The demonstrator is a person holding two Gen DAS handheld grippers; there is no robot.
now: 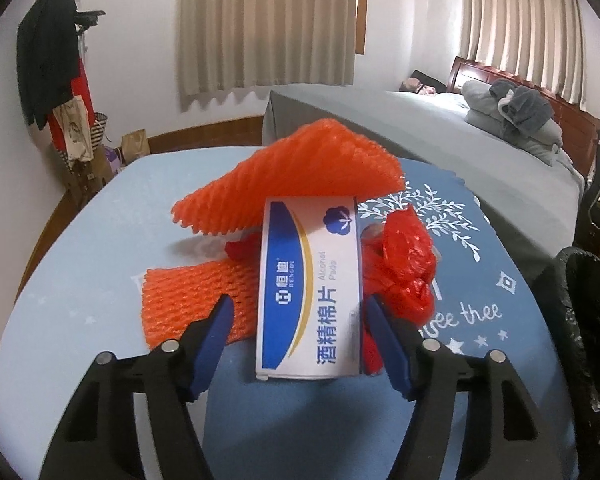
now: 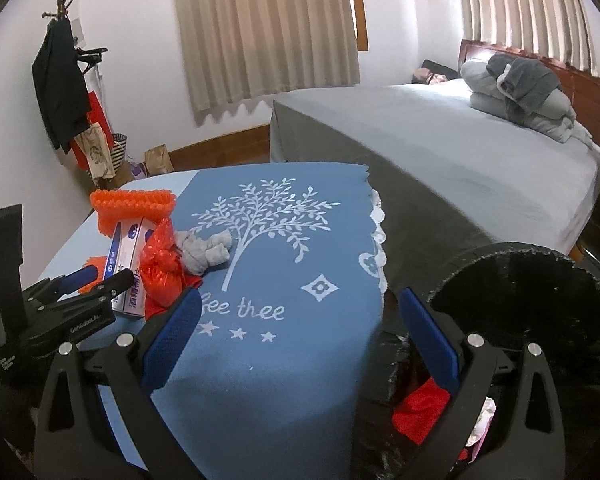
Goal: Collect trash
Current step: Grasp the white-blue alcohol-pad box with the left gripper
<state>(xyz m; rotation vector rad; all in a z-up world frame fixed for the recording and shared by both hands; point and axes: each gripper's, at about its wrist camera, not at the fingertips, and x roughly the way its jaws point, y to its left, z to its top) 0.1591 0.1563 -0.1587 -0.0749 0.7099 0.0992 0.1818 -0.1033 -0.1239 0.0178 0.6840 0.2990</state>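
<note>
The left gripper (image 1: 298, 324) is spread wide, one finger on each side of a long white and blue box (image 1: 309, 292). The box lies flat, and its long side runs straight away from the gripper. Its far end is under an orange foam net (image 1: 292, 176). A red bag (image 1: 404, 264) lies just to its right. All of it sits on a blue table (image 2: 268, 380). The right gripper (image 2: 300, 340) is spread too and holds nothing. A black bin (image 2: 528, 304) stands beside the table. A bed (image 2: 460, 152) is behind.
</note>
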